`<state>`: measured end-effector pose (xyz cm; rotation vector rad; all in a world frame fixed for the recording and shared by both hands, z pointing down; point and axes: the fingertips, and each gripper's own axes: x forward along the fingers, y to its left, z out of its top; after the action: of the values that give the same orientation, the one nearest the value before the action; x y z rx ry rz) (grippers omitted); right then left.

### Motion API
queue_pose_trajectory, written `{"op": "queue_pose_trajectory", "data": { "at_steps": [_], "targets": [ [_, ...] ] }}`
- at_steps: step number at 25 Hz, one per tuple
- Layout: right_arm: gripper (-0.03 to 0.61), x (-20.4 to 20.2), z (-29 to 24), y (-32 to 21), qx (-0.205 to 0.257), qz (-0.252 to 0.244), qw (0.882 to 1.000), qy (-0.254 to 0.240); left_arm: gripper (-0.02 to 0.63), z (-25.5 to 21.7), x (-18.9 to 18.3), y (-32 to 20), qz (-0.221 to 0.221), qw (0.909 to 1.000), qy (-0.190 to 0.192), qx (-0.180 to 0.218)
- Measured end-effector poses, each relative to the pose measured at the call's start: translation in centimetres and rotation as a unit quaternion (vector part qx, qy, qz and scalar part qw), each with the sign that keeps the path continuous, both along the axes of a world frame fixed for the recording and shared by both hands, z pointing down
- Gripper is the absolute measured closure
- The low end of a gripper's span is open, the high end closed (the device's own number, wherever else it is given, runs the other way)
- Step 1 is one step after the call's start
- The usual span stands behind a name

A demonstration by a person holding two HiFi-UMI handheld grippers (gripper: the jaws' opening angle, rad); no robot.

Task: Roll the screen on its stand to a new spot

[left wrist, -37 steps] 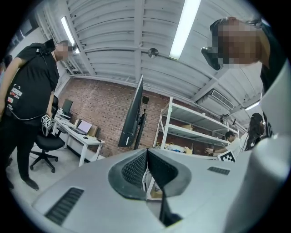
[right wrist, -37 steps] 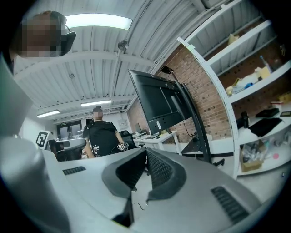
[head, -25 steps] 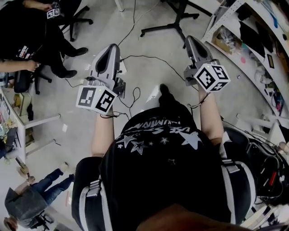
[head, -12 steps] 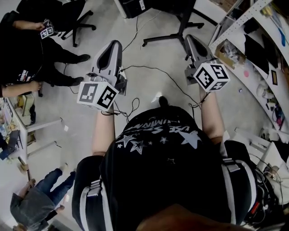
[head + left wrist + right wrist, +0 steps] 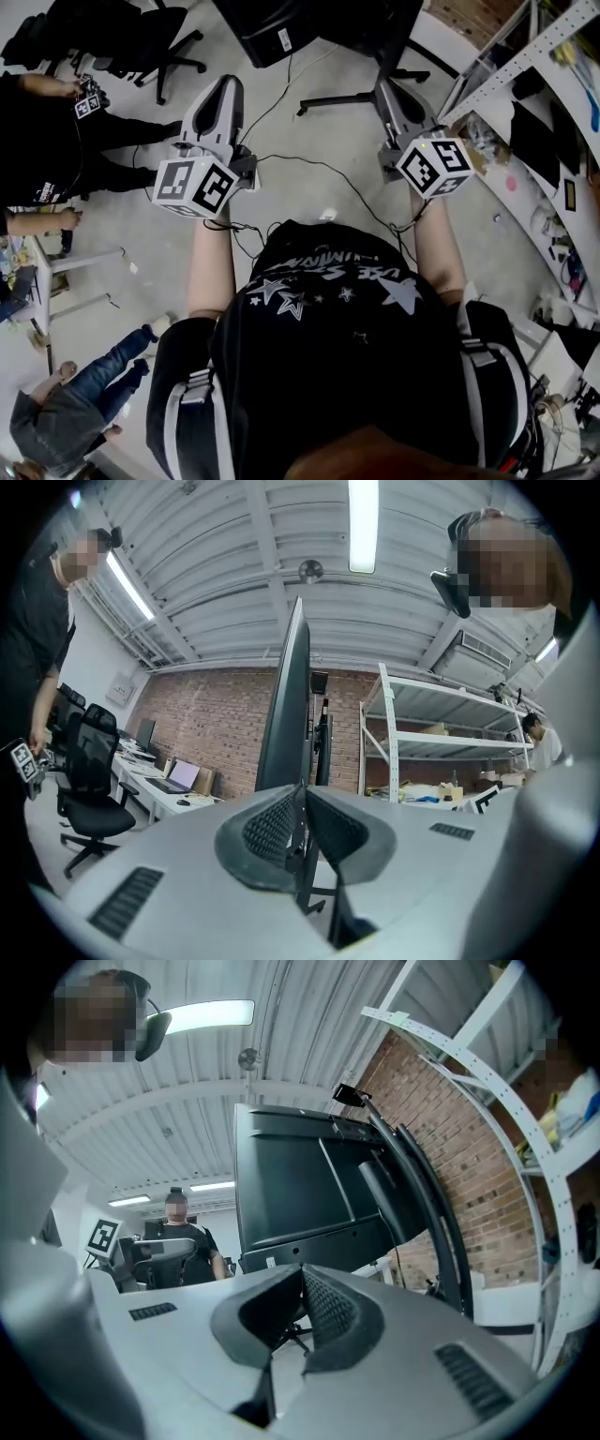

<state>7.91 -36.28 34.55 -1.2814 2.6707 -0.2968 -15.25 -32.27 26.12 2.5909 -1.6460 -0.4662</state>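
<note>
Both claws are up and pointed at the screen (image 5: pixel 291 1185), which fills the top centre of the head view and isn't touched by either of them. My left gripper (image 5: pixel 300 794) has its jaws pressed together with nothing between them, and from there I see the panel edge-on, a thin dark blade rising just above the tips. My right gripper (image 5: pixel 301 1271) is pinched together and empty too, looking at the broad dark back of the panel with the stand (image 5: pixel 436 1218) curving down at the right of that view. I reckon I'm holding them closed and level, one to each side, so I can push or steer the frame, not pinch it. The wheeled base legs spread across the pale floor (image 5: pixel 309 131), and a loose cable (image 5: pixel 347 187) snakes between my arms, which could snag a caster. Around me are a brick wall (image 5: pixel 216 724), a white shelving rack (image 5: pixel 386 724) and an office chair (image 5: pixel 89 761) at the left.
</note>
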Motion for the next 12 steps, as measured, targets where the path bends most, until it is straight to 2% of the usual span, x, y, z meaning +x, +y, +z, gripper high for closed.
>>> {"op": "queue_pose_trajectory", "data": {
  "at_steps": [6,10,12],
  "targets": [
    [0.571,-0.1,-0.6,-1.8,0.01,-0.008,1.0,0.003,0.499,-1.4,1.0,-2.9,0.005,0.9996,-0.025,0.009],
    [0.571,-0.4,-0.2,-3.1,0.003,-0.004,1.0,0.007,0.438,-3.4,0.5,-4.9,0.005,0.9993,-0.019,0.032],
    [0.571,-0.5,0.0,-3.6,0.001,0.0,1.0,0.009,0.386,-4.1,0.3,-6.0,0.011,0.9989,-0.019,0.041]
  ]
}}
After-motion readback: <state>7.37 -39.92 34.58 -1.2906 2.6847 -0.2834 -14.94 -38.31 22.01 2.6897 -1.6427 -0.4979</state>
